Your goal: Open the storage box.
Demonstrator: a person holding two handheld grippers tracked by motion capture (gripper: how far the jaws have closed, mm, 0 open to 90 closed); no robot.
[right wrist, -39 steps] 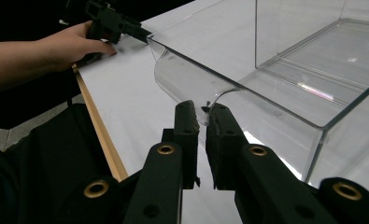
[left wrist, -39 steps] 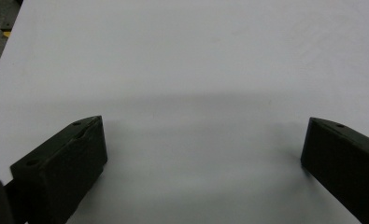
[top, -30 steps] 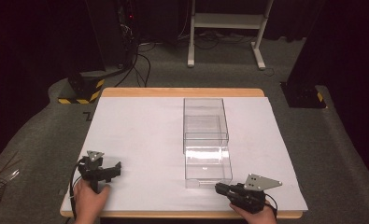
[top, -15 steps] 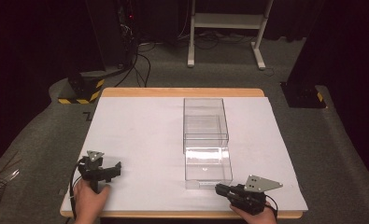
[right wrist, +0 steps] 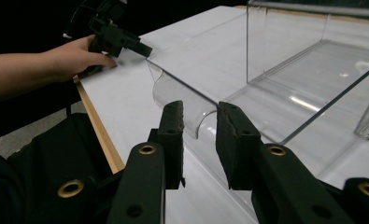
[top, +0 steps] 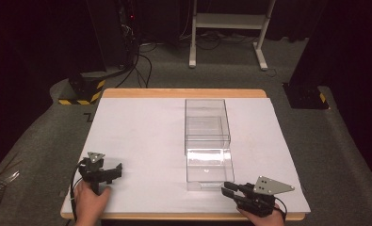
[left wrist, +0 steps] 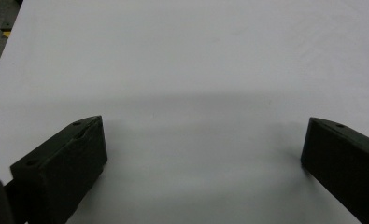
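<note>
At 6 o'clock of the clear drawer (top: pixel 209 165), right claw (top: pixel 228 189) nearly shut, gripping nothing; at 8, left claw (top: pixel 117 170) spread wide over bare bench (top: pixel 141 141).

Clear drawer box (top: pixel 207 141) on table (top: pixel 141 136), between both tools.

No readable text, label, brand or number shows anywhere; a dark mark left of the tabletop (top: pixel 174 93) stays illegible
</note>
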